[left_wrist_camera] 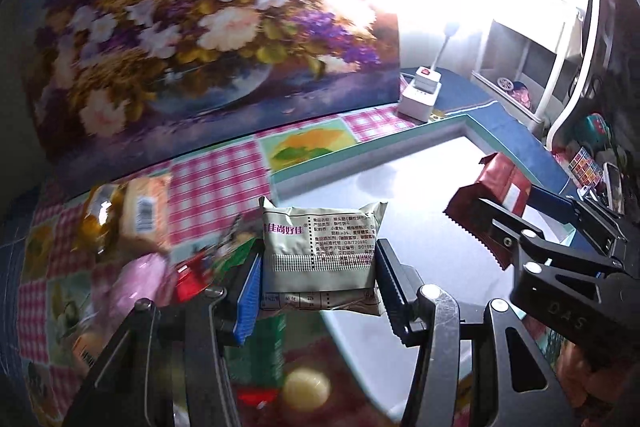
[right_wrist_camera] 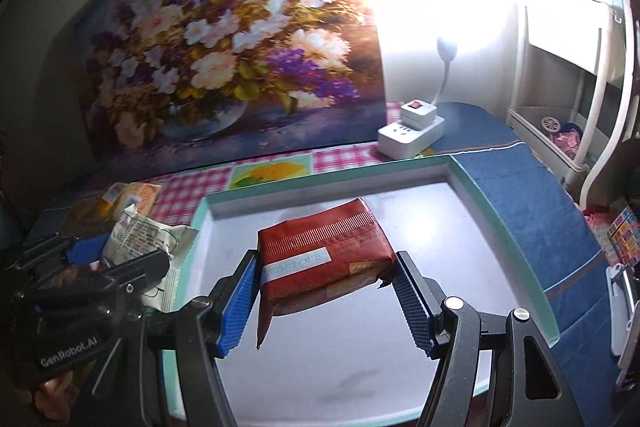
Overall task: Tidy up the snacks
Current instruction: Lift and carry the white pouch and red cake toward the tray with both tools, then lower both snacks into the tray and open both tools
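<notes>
My left gripper (left_wrist_camera: 318, 267) is shut on a silver-grey snack packet (left_wrist_camera: 320, 251) with printed text, held above the left rim of a shallow white tray with a teal rim (right_wrist_camera: 328, 169). My right gripper (right_wrist_camera: 326, 287) is shut on a red snack packet (right_wrist_camera: 324, 251), held over the tray's white floor. In the left wrist view the red packet (left_wrist_camera: 492, 203) and the right gripper (left_wrist_camera: 516, 223) hang to the right. In the right wrist view the silver packet (right_wrist_camera: 140, 231) and the left gripper (right_wrist_camera: 132, 247) show at the left, beside the tray's rim.
Several loose snacks lie left of the tray on the checked cloth: an orange packet (left_wrist_camera: 144, 215), a pink one (left_wrist_camera: 136, 279), red and green ones. A flower painting (right_wrist_camera: 224, 67) stands behind. A white power strip (right_wrist_camera: 412, 127) sits at the back; blue cloth (right_wrist_camera: 532, 211) lies right.
</notes>
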A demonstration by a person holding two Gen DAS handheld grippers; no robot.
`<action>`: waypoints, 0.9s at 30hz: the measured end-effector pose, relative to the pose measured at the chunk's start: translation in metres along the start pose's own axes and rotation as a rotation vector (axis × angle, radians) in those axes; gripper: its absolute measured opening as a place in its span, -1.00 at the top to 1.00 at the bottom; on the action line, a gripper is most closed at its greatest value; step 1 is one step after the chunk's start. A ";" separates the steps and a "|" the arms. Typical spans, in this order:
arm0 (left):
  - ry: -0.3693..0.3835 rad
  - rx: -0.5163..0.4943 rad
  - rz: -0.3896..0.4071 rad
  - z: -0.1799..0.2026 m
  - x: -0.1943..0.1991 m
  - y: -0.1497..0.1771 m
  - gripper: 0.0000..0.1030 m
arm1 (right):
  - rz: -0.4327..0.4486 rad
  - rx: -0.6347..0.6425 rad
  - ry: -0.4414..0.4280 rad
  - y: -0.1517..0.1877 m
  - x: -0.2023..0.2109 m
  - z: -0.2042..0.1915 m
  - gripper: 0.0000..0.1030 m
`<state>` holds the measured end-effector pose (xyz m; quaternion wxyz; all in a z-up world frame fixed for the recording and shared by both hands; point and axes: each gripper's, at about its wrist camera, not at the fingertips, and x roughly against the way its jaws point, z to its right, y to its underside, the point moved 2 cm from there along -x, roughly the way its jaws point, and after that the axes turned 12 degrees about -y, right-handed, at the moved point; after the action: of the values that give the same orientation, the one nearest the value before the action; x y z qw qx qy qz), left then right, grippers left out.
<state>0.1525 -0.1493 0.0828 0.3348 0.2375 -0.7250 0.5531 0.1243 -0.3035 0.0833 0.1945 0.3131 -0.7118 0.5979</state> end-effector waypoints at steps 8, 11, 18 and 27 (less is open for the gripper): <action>-0.013 -0.056 -0.038 0.043 -0.045 -0.018 -0.06 | -0.058 -0.027 0.068 -0.017 -0.031 0.042 -0.34; -0.018 -0.054 -0.056 0.048 -0.063 -0.024 -0.06 | -0.082 -0.039 0.079 -0.023 -0.045 0.054 -0.35; -0.038 -0.028 -0.075 0.048 -0.080 -0.036 -0.13 | -0.110 -0.077 0.085 -0.027 -0.065 0.069 -0.38; -0.004 -0.005 -0.092 0.046 -0.071 -0.032 -0.24 | -0.112 -0.087 0.087 -0.022 -0.063 0.068 -0.42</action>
<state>0.2121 -0.2042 0.0426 0.3589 0.2709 -0.7154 0.5348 0.1916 -0.3585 0.0435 0.2718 0.3174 -0.7092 0.5678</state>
